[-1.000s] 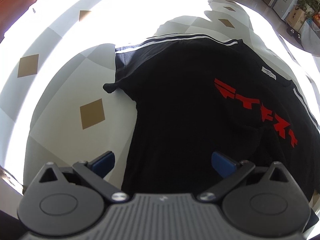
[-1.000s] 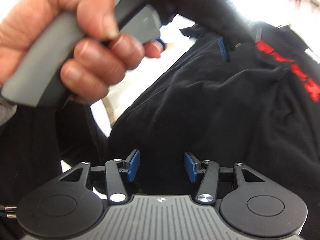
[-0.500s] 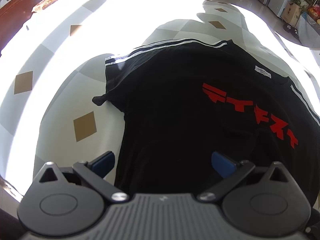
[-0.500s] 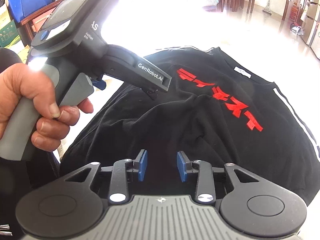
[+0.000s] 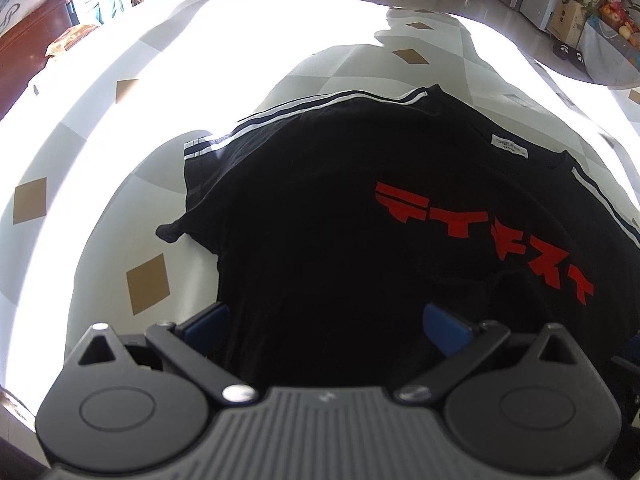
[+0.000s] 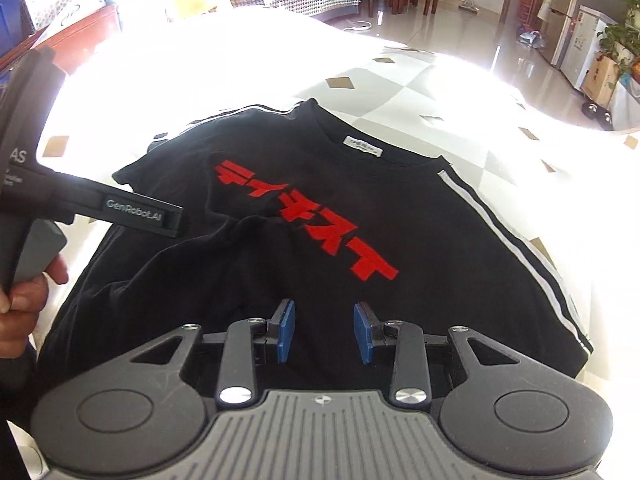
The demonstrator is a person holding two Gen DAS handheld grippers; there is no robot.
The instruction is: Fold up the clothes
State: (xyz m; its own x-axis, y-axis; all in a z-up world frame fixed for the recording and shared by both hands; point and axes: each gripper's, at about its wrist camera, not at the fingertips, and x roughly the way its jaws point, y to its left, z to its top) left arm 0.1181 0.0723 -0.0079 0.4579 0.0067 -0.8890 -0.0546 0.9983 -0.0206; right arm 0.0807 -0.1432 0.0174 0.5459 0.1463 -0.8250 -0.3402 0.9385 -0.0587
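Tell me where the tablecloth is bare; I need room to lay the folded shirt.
Bare tablecloth lies beyond the black T-shirt's collar and beside both striped sleeves. The near side is crowded: the left gripper and right gripper hang over the shirt's bunched lower half.

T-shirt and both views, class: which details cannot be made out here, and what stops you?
- Neck label text: too small, both views.
- T-shirt bottom hem: hidden behind the right gripper body, right wrist view.
- Tablecloth pattern at centre: washed out by glare, left wrist view.
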